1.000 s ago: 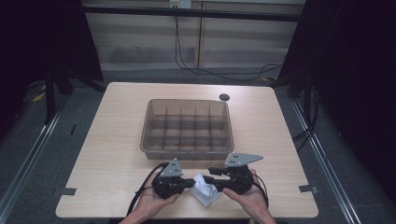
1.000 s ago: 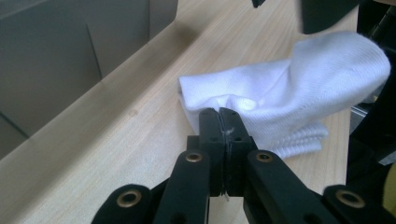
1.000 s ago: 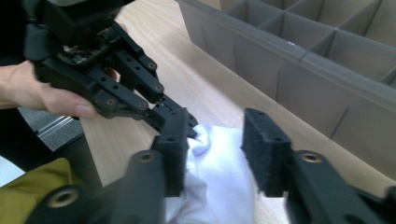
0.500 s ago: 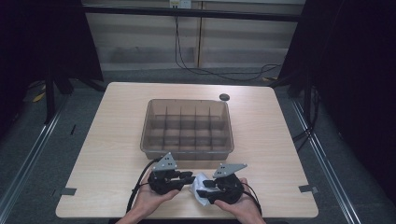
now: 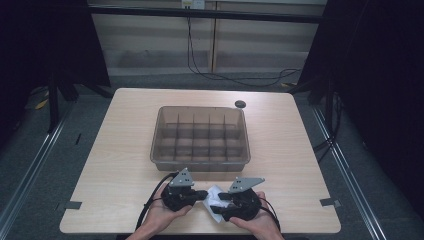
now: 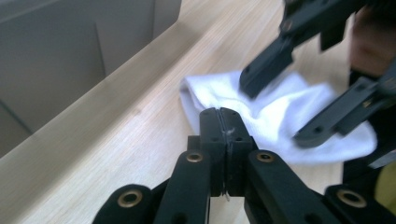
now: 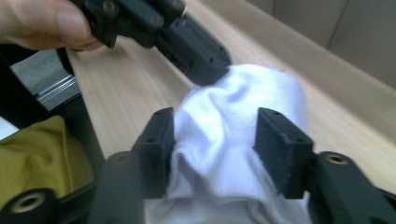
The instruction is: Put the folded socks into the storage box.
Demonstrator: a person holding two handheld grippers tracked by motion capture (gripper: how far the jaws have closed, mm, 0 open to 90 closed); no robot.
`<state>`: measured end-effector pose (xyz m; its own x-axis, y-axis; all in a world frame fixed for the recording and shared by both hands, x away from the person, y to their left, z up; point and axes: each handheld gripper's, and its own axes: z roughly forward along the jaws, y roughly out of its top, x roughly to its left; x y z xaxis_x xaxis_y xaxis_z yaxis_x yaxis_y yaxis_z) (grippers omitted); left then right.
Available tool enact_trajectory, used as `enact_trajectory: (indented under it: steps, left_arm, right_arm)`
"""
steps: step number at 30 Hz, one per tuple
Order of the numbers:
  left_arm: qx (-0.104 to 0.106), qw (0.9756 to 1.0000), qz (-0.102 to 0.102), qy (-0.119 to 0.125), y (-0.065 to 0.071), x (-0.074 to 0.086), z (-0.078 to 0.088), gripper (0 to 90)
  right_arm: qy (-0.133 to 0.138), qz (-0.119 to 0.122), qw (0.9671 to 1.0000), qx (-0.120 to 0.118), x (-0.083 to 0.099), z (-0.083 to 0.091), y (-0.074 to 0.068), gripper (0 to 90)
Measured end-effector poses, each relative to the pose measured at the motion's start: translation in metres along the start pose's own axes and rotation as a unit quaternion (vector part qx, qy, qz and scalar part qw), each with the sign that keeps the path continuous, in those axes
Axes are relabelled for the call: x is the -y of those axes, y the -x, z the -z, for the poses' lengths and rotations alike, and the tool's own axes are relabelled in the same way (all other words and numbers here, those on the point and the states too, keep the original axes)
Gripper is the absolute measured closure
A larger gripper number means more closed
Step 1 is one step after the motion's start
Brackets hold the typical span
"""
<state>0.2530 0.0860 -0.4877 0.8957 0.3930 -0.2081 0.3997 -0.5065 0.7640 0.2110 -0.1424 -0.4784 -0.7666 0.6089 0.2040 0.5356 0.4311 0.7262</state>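
The left gripper (image 6: 223,122) pinches the white cloth's (image 6: 280,122) edge; the right gripper (image 7: 214,140), jaws just opening, straddles it loosely. A tug could strip that thin pinch.

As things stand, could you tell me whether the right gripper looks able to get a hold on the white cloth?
Probably yes. The right gripper already has the white cloth bunched between its jaws, which have just been opening. The left gripper is shut on the cloth's edge and does not block it.
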Motion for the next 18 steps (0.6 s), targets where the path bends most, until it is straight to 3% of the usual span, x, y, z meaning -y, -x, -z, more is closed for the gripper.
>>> enact_trajectory:
  steps: [2, 11, 14, 16, 18]
  left_arm:
    - [0.002, 1.0000, -0.002, -0.004, 0.000, 0.001, -0.001, 89.9]
    - [-0.007, 0.9998, -0.010, -0.014, 0.001, 0.009, -0.004, 90.0]
    - [-0.002, 1.0000, 0.004, -0.006, -0.001, 0.008, -0.002, 89.3]
    - [-0.005, 0.9999, 0.012, 0.000, -0.002, 0.007, 0.002, 80.9]
    - [-0.013, 0.9999, 0.004, -0.005, -0.002, 0.008, 0.010, 69.6]
  right_arm:
    - [-0.004, 0.003, 0.9998, 0.020, -0.001, 0.001, 0.001, 39.4]
    - [-0.023, 0.010, 0.9992, 0.032, 0.000, -0.008, -0.002, 35.3]
    - [-0.031, 0.017, 0.9984, 0.044, 0.001, -0.012, -0.003, 33.7]
    - [-0.036, 0.011, 0.9982, 0.046, 0.001, -0.012, 0.000, 33.5]
    - [-0.035, 0.001, 0.9984, 0.044, 0.001, -0.012, 0.003, 33.5]
